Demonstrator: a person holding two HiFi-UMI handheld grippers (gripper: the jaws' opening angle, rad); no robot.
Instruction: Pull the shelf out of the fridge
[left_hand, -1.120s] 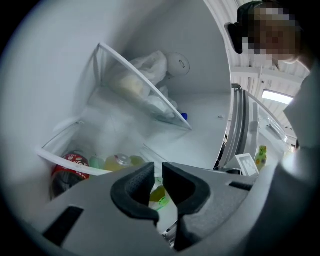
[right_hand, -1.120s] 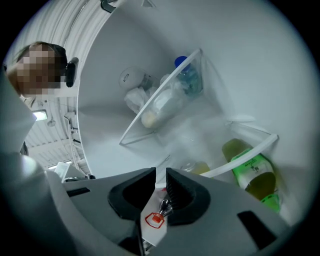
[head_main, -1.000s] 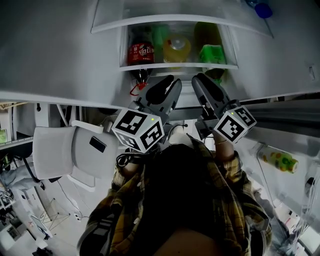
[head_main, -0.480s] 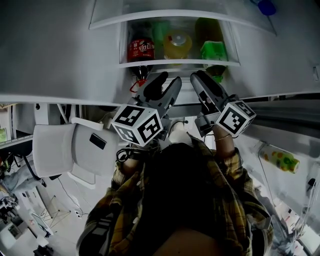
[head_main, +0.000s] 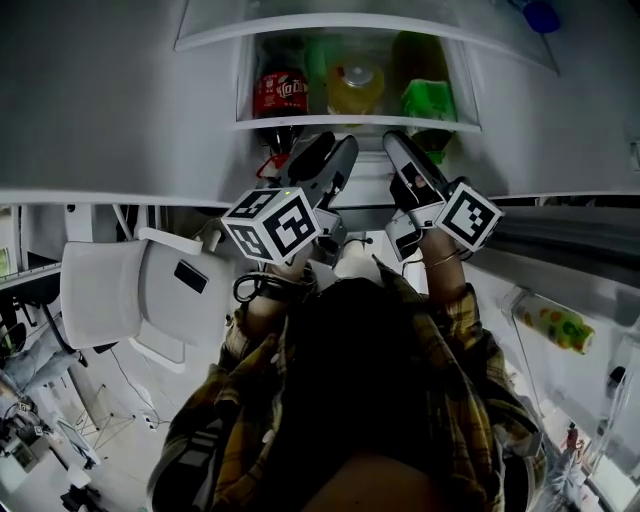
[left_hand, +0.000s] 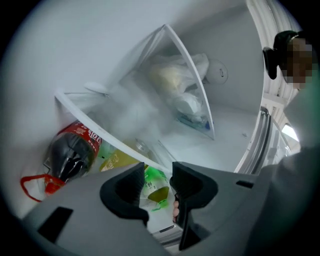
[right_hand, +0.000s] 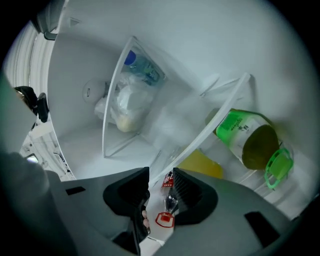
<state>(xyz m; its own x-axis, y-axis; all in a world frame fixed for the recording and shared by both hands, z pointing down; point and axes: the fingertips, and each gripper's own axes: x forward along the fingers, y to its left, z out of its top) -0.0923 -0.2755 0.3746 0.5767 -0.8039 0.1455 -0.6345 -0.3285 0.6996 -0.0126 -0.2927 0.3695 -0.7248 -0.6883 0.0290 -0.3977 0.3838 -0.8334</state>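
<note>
The shelf (head_main: 350, 122) was a frosted clear pane with a white front rim, seated in the fridge (head_main: 120, 100), bottles (head_main: 355, 90) behind its rim. The left gripper (head_main: 325, 162) and right gripper (head_main: 402, 160) hung just before it, jaws spread, pinching nothing.

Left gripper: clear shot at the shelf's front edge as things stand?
Likely yes. The left gripper is open and empty, pointed at the shelf front edge with nothing between them. The cola bottle pokes its neck out near that gripper, so the jaw may brush it.
</note>
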